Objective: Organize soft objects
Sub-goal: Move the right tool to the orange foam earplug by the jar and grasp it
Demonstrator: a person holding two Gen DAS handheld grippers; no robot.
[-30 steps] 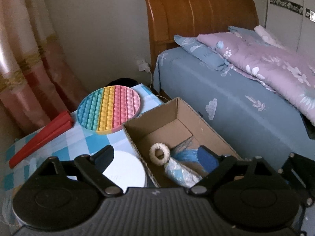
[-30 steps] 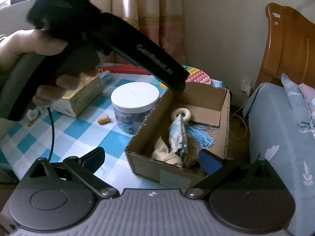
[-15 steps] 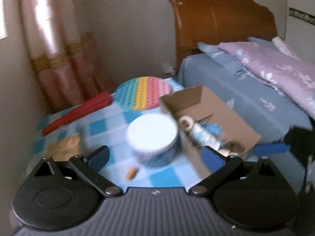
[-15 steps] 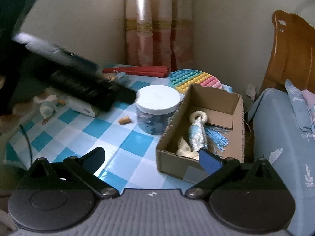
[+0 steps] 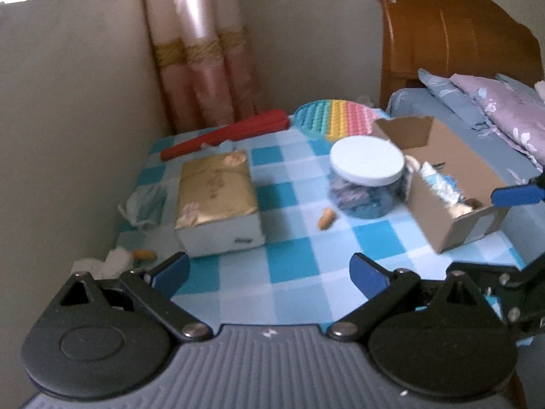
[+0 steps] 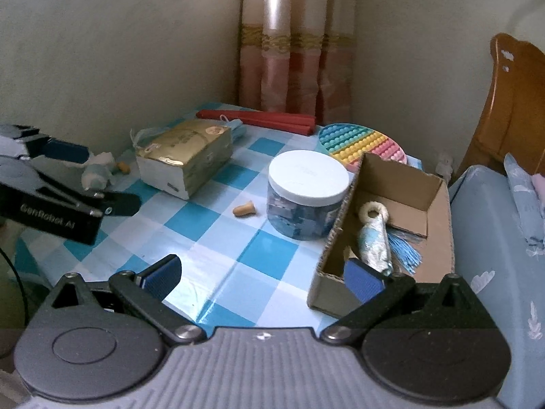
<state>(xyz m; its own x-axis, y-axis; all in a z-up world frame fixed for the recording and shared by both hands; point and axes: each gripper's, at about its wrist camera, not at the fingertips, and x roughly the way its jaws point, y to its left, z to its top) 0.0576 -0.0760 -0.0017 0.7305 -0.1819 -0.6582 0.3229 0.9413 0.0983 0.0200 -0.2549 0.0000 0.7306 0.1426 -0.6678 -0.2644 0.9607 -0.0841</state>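
The open cardboard box (image 6: 429, 187) at the table's right edge holds a pale fabric charm with a ring (image 6: 373, 235) and a blue tassel (image 6: 405, 248); the same box (image 5: 453, 184) shows in the left wrist view. One orange foam earplug (image 6: 243, 209) lies beside the jar, another (image 5: 144, 255) near the left edge by a small white and teal plush (image 6: 97, 172). My left gripper (image 5: 269, 271) is open and empty over the front of the table, to the right of that plush. My right gripper (image 6: 264, 276) is open and empty by the box's near corner.
A gold tissue pack (image 5: 214, 187), a white-lidded jar (image 6: 306, 194), a rainbow bubble mat (image 6: 361, 146), a red folded fan (image 6: 259, 117) and a crumpled face mask (image 5: 146, 204) lie on the blue check tablecloth (image 6: 211, 255). Walls close the left and back; a bed (image 6: 494, 238) stands right.
My left gripper has swung left, away from over the box to the table's left front. My right gripper has drawn back a little, and more of the table shows.
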